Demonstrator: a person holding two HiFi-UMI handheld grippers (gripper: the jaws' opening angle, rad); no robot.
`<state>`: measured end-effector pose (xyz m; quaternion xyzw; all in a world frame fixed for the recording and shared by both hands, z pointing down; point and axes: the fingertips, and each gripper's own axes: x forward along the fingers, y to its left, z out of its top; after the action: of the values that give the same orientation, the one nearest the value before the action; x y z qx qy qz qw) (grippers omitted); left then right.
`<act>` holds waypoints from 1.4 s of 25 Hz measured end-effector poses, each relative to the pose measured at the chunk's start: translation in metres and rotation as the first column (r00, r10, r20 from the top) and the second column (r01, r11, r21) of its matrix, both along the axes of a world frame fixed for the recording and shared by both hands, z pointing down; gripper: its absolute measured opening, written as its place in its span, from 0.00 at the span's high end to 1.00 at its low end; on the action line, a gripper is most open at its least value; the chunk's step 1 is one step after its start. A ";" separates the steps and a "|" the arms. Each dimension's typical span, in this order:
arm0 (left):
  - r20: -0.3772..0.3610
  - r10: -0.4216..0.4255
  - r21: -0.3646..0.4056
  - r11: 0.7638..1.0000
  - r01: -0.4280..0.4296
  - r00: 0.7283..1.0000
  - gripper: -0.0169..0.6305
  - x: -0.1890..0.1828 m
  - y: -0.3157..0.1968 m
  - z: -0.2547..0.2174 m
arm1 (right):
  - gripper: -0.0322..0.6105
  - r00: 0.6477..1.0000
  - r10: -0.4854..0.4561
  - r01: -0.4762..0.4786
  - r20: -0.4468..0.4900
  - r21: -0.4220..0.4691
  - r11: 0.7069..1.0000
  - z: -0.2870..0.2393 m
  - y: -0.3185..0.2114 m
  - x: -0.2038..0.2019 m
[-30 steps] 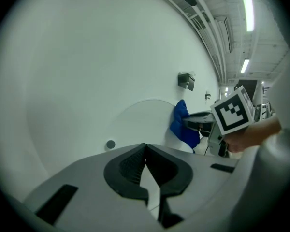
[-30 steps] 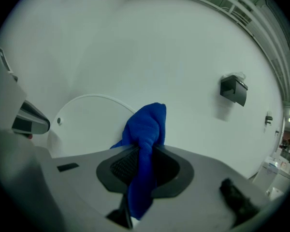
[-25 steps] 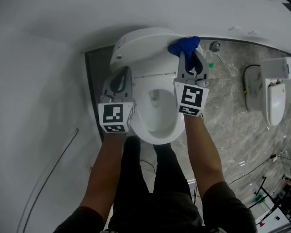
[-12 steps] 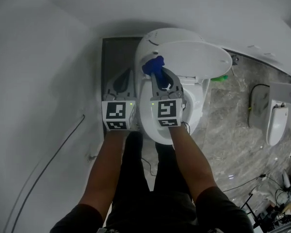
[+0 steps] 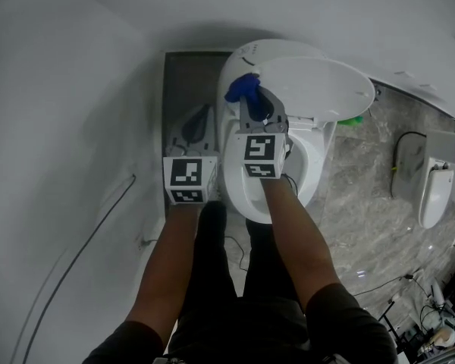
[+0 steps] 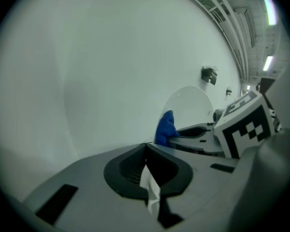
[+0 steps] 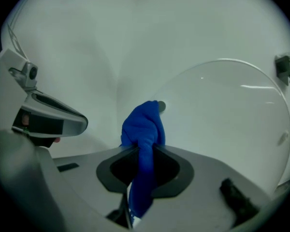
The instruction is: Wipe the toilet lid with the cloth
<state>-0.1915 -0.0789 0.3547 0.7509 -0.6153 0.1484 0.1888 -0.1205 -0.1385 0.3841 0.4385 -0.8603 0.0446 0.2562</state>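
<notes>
The white toilet's lid stands raised behind the open bowl. A bunched blue cloth is pinched in my right gripper, which is shut on it at the lid's left edge. In the right gripper view the cloth sticks up out of the closed jaws in front of the pale lid. My left gripper hovers left of the bowl, shut with nothing in it. In the left gripper view the cloth and the lid appear ahead to the right.
White wall curves round on the left, with a thin cable running along it. A dark panel lies behind the toilet. On the marble floor at right stand another white fixture and a small green object.
My right gripper carried the blue cloth from the lid's right side across to its left edge. The left gripper shifted a little, staying shut beside the bowl.
</notes>
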 end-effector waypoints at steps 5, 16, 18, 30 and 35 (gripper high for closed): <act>0.016 0.034 -0.004 0.999 -0.034 0.999 0.96 0.016 -0.003 0.003 | 0.85 0.998 0.063 -0.062 -0.009 0.016 0.998 -0.001 -0.013 0.029; 0.009 0.122 -0.020 0.992 -0.122 0.992 0.96 0.088 -0.018 0.014 | 0.85 0.966 0.253 -0.252 -0.055 0.027 0.967 0.015 -0.034 0.158; 0.008 0.142 -0.029 0.989 -0.142 0.990 0.96 0.103 -0.019 0.016 | 0.85 0.963 0.257 -0.255 -0.078 0.043 0.966 0.018 -0.037 0.176; -0.005 0.197 -0.014 0.980 -0.198 0.980 0.96 0.167 -0.030 0.022 | 0.85 0.930 0.359 -0.353 -0.080 0.082 0.932 0.006 -0.037 0.271; -0.024 0.185 0.010 0.983 -0.185 0.982 0.96 0.172 -0.025 0.038 | 0.85 0.930 0.359 -0.347 -0.083 0.129 0.929 0.002 -0.027 0.291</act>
<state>-0.0192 -0.1040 0.3924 0.8073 -0.5410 0.1536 0.1788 0.1708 -0.1653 0.3858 0.6015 -0.7539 0.0184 0.2638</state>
